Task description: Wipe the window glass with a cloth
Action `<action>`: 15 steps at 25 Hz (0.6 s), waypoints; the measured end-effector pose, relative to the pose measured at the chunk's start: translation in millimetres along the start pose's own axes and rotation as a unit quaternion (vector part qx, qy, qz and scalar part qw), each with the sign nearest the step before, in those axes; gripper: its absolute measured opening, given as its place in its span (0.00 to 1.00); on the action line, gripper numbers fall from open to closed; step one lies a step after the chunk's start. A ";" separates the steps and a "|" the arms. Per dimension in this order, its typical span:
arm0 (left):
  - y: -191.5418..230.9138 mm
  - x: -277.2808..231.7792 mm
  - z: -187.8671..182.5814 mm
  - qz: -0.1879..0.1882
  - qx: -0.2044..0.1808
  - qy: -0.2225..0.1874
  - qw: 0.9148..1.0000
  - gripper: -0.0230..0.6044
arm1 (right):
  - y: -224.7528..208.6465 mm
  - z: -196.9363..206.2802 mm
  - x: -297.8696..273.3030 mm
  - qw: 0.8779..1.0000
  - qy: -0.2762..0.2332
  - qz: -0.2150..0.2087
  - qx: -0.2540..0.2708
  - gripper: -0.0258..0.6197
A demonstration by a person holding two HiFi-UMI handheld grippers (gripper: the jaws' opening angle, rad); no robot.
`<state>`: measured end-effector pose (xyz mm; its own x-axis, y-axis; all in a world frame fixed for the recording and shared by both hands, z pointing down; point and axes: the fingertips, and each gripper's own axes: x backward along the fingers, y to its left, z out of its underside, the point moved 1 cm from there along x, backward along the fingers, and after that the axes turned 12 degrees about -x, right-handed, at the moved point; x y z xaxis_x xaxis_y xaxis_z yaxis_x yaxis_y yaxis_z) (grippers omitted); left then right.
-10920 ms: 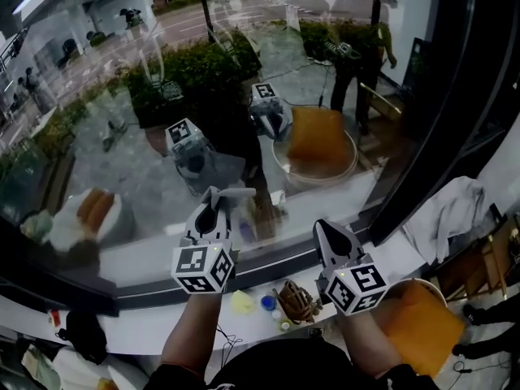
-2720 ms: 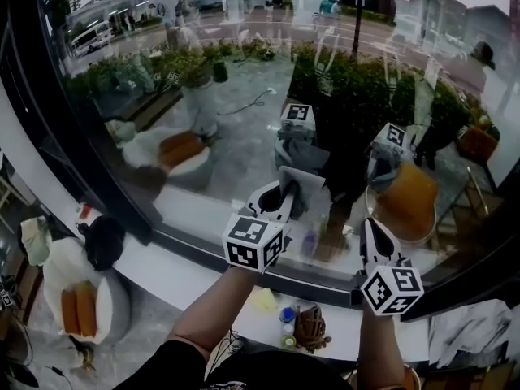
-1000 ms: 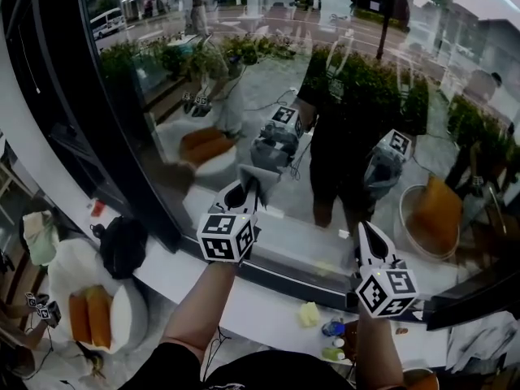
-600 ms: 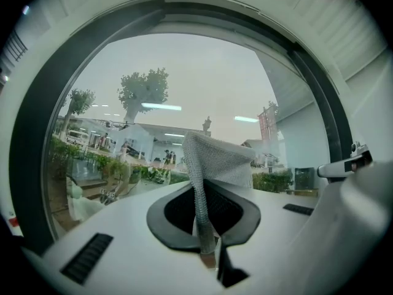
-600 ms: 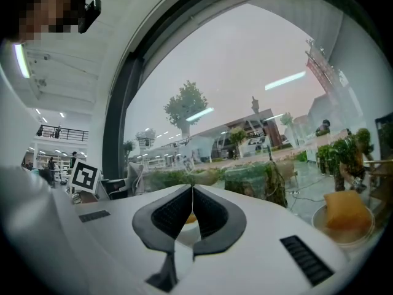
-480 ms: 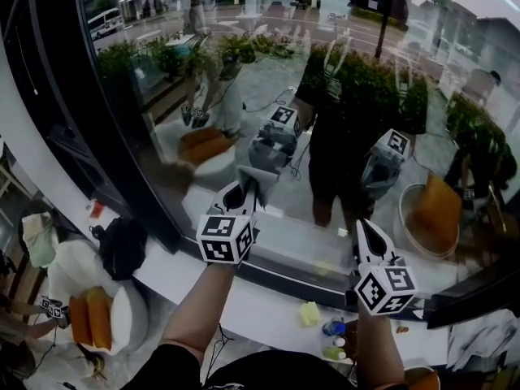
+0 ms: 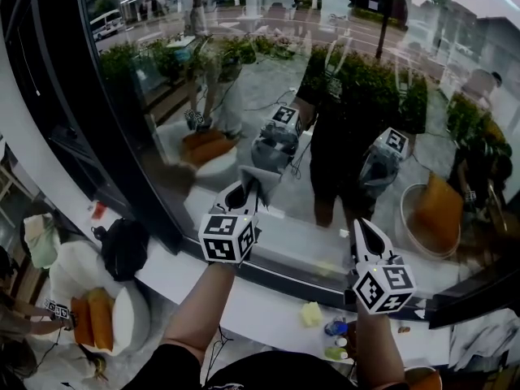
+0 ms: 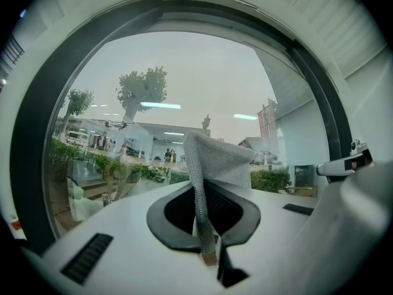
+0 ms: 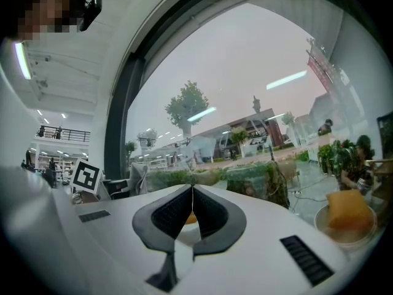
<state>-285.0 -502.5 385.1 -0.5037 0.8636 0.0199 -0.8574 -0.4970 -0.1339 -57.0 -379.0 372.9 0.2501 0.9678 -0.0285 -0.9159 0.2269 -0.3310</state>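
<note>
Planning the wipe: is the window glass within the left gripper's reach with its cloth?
Probably yes. The left gripper is shut on the grey cloth, whose free end points at the window glass close ahead, and nothing stands between them.

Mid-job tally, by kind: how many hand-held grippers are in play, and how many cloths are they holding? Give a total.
Hand-held grippers: 2, the left hand-held gripper and the right hand-held gripper
Cloths held: 1, a grey cloth clamped in the left one; the right one's jaws are together with nothing in them
Total: 3
</note>
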 end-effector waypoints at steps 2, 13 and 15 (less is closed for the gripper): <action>0.3 3.4 0.5 -0.002 0.002 -0.001 1.000 0.07 | 1.2 0.9 2.0 1.000 0.000 0.000 0.001 0.09; 4.3 22.8 -4.6 -0.008 0.007 -0.019 1.000 0.07 | 2.7 13.8 14.5 1.000 -0.003 0.005 -0.002 0.08; 6.6 27.7 -8.5 -0.009 0.006 -0.023 1.000 0.07 | 6.6 14.0 17.2 1.000 -0.004 0.005 -0.002 0.09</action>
<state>-303.7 -481.2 376.4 -0.4929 0.8675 0.0669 -0.8671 -0.4833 -0.1206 -63.2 -359.4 383.5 0.2381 0.9709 -0.0239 -0.9173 0.2168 -0.3339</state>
